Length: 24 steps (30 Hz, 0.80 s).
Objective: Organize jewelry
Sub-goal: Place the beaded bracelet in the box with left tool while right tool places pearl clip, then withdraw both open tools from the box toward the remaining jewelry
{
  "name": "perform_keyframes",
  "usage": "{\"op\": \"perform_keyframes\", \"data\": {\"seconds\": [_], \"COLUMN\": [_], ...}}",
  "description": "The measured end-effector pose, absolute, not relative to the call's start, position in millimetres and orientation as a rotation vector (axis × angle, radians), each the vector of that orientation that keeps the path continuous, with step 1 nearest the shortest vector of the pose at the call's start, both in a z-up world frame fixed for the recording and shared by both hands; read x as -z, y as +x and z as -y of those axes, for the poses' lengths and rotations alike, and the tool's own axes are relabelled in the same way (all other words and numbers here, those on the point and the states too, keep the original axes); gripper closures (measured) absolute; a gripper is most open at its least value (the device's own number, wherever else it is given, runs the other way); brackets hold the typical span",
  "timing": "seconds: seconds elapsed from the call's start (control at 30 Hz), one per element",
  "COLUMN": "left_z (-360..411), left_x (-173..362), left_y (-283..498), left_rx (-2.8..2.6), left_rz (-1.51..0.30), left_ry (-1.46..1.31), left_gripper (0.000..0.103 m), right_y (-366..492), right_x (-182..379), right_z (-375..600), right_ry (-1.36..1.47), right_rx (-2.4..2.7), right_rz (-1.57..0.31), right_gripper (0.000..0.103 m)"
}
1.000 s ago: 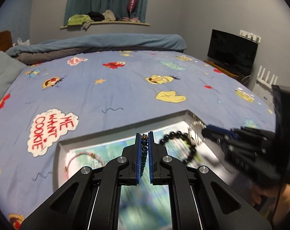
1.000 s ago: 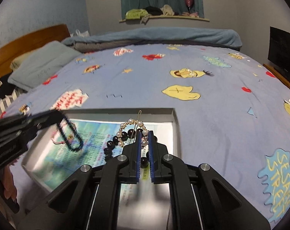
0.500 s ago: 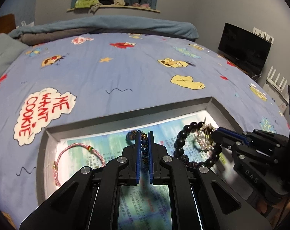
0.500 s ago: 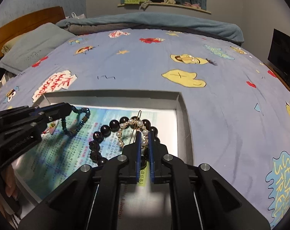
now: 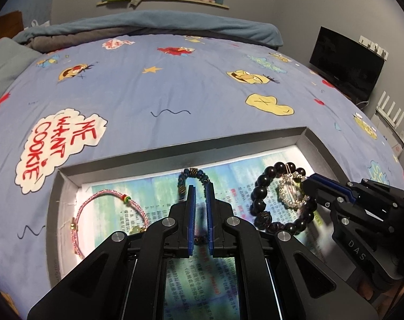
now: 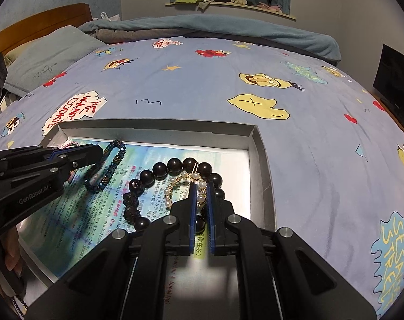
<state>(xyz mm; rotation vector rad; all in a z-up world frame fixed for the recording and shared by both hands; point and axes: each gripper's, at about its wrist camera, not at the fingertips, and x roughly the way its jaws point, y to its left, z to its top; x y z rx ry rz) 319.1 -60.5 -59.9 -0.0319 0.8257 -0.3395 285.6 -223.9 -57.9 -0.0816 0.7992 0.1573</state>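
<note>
Left gripper [image 5: 199,190], seen from its own wrist camera, had its blue pads slightly parted, straddling the blue beaded bracelet [image 5: 192,177] that lay on the printed sheet in the gray tray [image 5: 175,157] without pinching it. A pink cord bracelet [image 5: 106,210] lay to the left; a black bead bracelet [image 5: 263,202] ringed a pearl piece [image 5: 292,192] to the right.

From the right wrist, the right gripper [image 6: 201,189] was also loosened, the pearl piece [image 6: 187,180] between its pads, inside the black bead bracelet [image 6: 159,169]. The left gripper [image 6: 95,152] touched the blue beaded bracelet [image 6: 114,160]. The tray [image 6: 260,165] rested on the cartoon bedspread [image 6: 308,122].
</note>
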Motion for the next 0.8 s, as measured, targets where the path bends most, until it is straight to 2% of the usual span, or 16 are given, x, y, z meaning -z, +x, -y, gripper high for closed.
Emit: {"op": "perform_keyframes", "data": {"seconds": [0.2,0.33,0.4,0.43,0.47,0.5,0.6,0.67,0.7,0.8], "left_z": [60,58,57,56,55,52,44,40,39,33], "left_x": [60,53,48,46,44,42,32,26,23,13], "left_y": [318,312,309,308,306,304,297,291,289,278], "left_rx": [0.336,0.317,0.302,0.290,0.276,0.268,0.249,0.225,0.215,0.189], "left_rz": [-0.823,-0.787,-0.774,-0.768,-0.763,-0.758,-0.743,-0.729,-0.722,-0.704], "left_ry": [-0.037,-0.035,-0.022,-0.014,-0.012,-0.017,-0.038,-0.037,-0.037,-0.033], "left_gripper": [0.091,0.076,0.072,0.066,0.057,0.053,0.044,0.029,0.026,0.022], "right_y": [285,282,279,277,275,273,267,260,258,247], "right_x": [56,51,45,42,38,36,28,22,20,12], "right_z": [226,228,229,230,231,232,236,239,240,244], "right_ry": [-0.065,-0.043,-0.043,-0.043,-0.040,-0.037,-0.028,-0.016,-0.014,-0.016], "right_rx": [-0.170,-0.177,-0.176,-0.174,-0.170,-0.167,-0.157,-0.152,-0.151,-0.139], "right_rz": [-0.796,-0.790,-0.779,-0.773,-0.765,-0.758,-0.744,-0.730,-0.724,-0.703], "right_gripper": [0.096,0.094,0.094,0.093,0.085,0.075,0.069,0.061,0.052,0.039]}}
